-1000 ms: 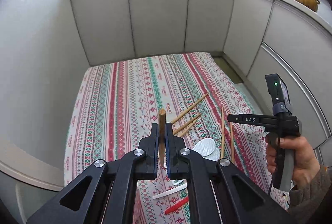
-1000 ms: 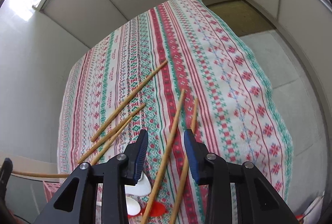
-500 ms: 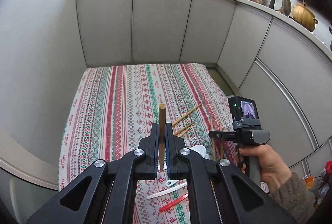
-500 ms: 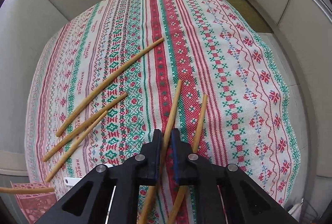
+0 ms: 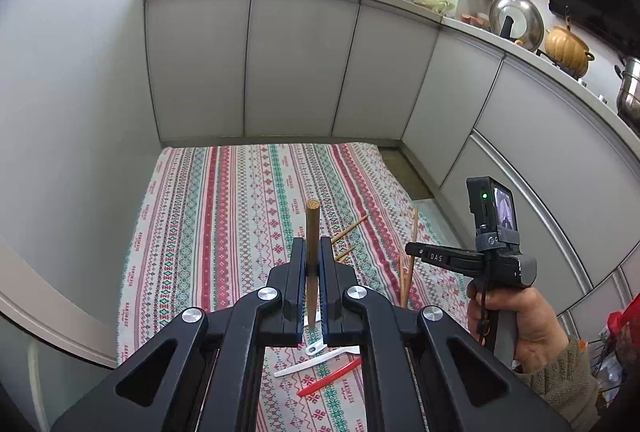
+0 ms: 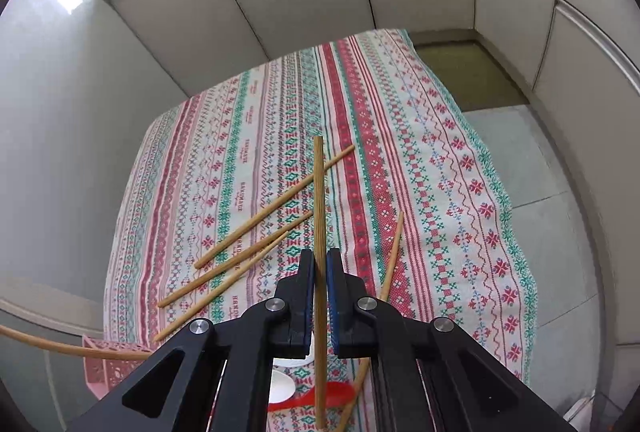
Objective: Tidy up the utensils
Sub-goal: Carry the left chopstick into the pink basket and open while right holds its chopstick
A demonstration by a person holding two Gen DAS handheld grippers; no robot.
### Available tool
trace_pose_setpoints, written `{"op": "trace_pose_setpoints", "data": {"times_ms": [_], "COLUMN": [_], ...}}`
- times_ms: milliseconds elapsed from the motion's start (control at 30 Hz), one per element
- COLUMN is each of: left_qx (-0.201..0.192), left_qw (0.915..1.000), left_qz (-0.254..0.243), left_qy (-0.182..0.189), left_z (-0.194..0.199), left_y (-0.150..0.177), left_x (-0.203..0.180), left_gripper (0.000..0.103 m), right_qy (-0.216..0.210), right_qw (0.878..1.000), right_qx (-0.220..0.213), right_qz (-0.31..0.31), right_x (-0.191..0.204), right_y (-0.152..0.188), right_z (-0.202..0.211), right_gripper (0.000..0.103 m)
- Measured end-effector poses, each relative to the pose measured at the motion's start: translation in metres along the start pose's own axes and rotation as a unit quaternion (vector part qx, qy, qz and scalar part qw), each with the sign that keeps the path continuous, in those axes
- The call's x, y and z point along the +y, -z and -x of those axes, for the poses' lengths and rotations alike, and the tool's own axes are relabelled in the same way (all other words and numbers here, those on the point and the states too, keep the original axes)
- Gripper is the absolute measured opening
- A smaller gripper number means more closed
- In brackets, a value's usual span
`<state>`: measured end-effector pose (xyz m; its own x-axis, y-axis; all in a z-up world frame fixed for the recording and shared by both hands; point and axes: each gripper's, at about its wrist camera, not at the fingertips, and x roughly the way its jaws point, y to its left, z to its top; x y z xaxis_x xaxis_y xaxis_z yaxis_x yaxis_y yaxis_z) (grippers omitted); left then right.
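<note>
1. Now the right gripper (image 6: pixel 319 272) is clamped on a chopstick (image 6: pixel 319 200), its long axis running far-to-near between the jaws.
2. Leftward, the left gripper (image 5: pixel 312 264) pinches another chopstick (image 5: pixel 311 232).
3. Near-left of the right gripper sits a pink basket (image 6: pixel 108 364), likely the drop spot.
4. Loose chopsticks (image 6: pixel 256 224) lie on the striped cloth (image 6: pixel 460 212).

The chopsticks (image 6: pixel 319 208) look like matt, finely grained wood. The tablecloth (image 6: pixel 440 192) is woven, patterned cloth. Matt black plastic grippers carry shiny metal screws (image 6: pixel 201 326). The red spoon (image 6: pixel 332 394) is glossy plastic.
</note>
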<state>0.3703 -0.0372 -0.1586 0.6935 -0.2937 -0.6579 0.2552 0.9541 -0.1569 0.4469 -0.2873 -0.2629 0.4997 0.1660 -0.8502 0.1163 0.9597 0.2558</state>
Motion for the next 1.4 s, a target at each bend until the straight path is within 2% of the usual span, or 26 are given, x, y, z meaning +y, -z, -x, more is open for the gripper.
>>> {"op": "trace_pose_setpoints", "data": {"times_ms": [100,233,333,400,533,667,767,967,1100,1400], "left_qx": [-0.008,-0.022,-0.028,-0.034,-0.052,-0.057,-0.064,-0.051,-0.046,-0.038], "left_qw": [1.0,0.9997,0.9996,0.9994,0.9986,0.9984,0.9977,0.9953,0.9941,0.9915], "left_qz": [0.002,-0.001,-0.001,0.0,-0.005,0.006,0.016,0.052,0.063,0.06], "left_qy": [0.003,0.003,0.006,0.012,0.009,-0.004,-0.019,-0.062,-0.076,-0.109], "left_z": [0.014,0.035,0.048,0.062,0.09,0.112,0.125,0.122,0.116,0.098], "left_y": [-0.003,-0.008,-0.008,-0.008,-0.009,-0.008,-0.001,0.012,0.022,0.031], "left_x": [0.0,-0.003,-0.005,-0.007,-0.005,0.004,0.019,0.059,0.077,0.092], "left_gripper": [0.005,0.005,0.005,0.005,0.005,0.005,0.005,0.005,0.005,0.005], "right_qy": [-0.017,-0.014,-0.001,-0.013,-0.03,-0.038,-0.046,-0.059,-0.061,-0.072], "right_qw": [0.999,0.997,0.996,0.995,0.986,0.98,0.97,0.949,0.937,0.924], "right_qx": [-0.022,-0.065,-0.073,-0.081,-0.136,-0.169,-0.205,-0.266,-0.3,-0.333], "right_qz": [0.022,0.051,0.056,0.059,0.091,0.102,0.121,0.156,0.166,0.174], "right_x": [0.008,0.023,0.023,0.024,0.038,0.043,0.055,0.083,0.099,0.113], "right_y": [0.004,0.005,0.005,0.007,0.011,0.016,0.022,0.04,0.048,0.059], "right_z": [0.026,0.062,0.068,0.078,0.118,0.134,0.156,0.193,0.214,0.237], "right_gripper": [0.006,0.006,0.006,0.006,0.006,0.006,0.006,0.006,0.006,0.006]}}
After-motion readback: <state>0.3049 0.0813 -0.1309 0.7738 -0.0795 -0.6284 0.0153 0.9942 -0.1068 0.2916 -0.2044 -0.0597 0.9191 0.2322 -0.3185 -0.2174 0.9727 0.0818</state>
